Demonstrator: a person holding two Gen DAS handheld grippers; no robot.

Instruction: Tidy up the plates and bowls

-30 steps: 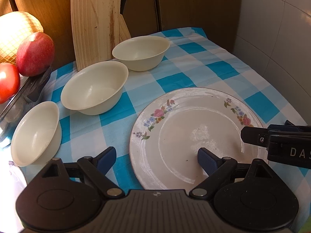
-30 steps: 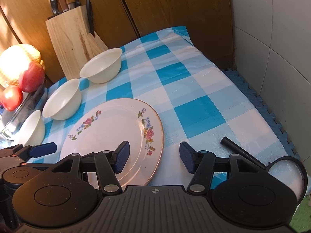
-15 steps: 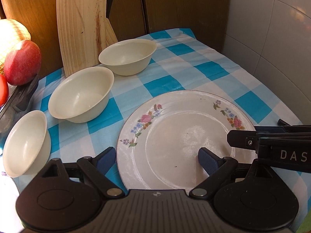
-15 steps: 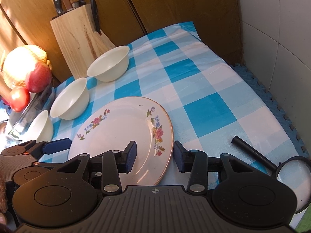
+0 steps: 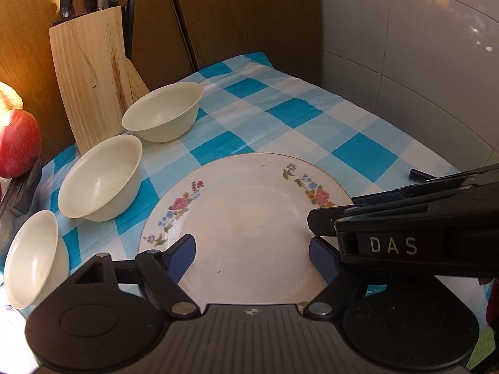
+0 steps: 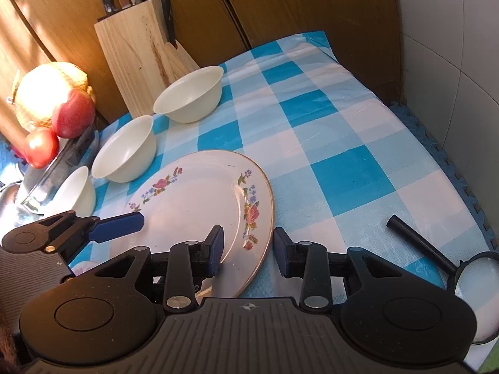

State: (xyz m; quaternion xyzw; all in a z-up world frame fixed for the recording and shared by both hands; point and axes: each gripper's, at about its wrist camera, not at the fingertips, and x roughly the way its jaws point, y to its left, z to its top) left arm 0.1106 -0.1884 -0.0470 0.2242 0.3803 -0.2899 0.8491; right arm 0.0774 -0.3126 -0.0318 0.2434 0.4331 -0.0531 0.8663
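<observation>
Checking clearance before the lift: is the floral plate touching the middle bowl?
Apart. The left wrist view shows a strip of checked cloth between the floral plate and the middle bowl.

Open checked bench (image 6: 343,143) lies at my one o'clock; three bowls (image 6: 124,152) and knife block (image 6: 137,59) crowd eleven.

the right claw (image 6: 248,251) stands open, its two blue pads on either side of the raised right rim of the flowered plate (image 6: 193,199). the left claw (image 6: 118,226) reaches over the plate's left side. three white bowls (image 6: 124,152) line the table's left edge.
</observation>
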